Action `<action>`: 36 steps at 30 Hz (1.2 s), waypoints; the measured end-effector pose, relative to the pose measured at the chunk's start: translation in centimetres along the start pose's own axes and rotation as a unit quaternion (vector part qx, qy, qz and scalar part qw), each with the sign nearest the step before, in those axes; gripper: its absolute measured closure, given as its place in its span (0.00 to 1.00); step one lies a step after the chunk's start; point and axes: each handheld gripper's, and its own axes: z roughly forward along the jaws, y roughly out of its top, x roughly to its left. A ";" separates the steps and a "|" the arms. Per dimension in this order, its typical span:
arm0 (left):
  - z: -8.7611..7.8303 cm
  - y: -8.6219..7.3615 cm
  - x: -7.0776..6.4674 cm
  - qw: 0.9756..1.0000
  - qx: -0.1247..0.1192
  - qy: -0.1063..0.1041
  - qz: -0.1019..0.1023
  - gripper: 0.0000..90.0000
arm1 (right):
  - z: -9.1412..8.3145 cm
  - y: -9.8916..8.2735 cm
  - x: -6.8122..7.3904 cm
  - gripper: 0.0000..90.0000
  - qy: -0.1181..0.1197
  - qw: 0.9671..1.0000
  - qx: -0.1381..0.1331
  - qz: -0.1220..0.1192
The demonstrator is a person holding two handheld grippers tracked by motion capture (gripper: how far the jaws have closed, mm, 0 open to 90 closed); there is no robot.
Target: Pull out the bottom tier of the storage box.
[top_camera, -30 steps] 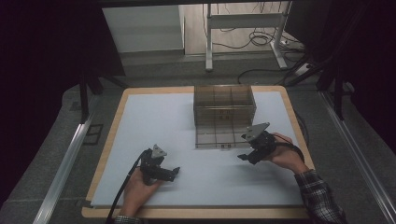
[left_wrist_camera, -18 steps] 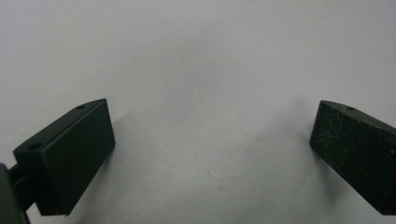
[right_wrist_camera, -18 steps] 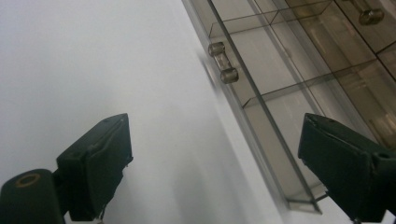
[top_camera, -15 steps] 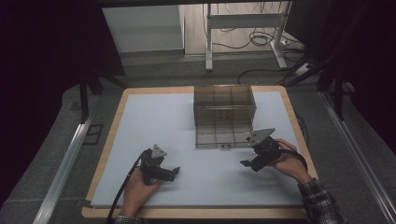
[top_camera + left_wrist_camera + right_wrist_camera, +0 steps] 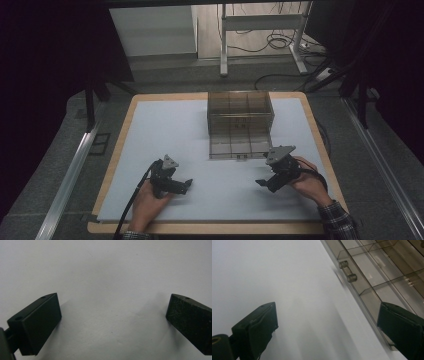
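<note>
The smoky plastic drawer box [image 5: 240,119] stands mid-table, its bottom drawer [image 5: 240,148] pulled out. Both tongs, left [image 5: 186,184] and right [image 5: 261,183], are spread, empty; the right's have just been opening. The drawer could be knocked crooked if it is clipped in passing.

1. I am finding no readable text, label, brand, number or sign anywhere in the three views.
2. I am checking the smoked clear drawer box [image 5: 240,117] and the white table mat [image 5: 165,130]: both are showing plain, unmarked surfaces.
</note>
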 end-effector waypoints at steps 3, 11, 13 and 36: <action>0.0 0.0 0.0 1.000 0.000 0.000 0.000 0.00 | 0.1 -0.2 0.5 0.03 -0.001 1.000 -0.009 0.001; 0.0 0.0 0.0 1.000 0.000 0.000 0.000 0.00 | 0.2 -0.7 1.3 0.02 -0.002 1.000 -0.017 0.012; 0.0 0.0 0.0 1.000 0.000 0.000 0.000 0.00 | 0.2 -0.9 1.6 0.02 0.000 1.000 -0.019 0.014; 0.0 0.0 0.0 1.000 0.000 0.000 0.000 0.00 | -0.7 -2.5 3.3 0.00 -0.007 0.998 -0.049 0.043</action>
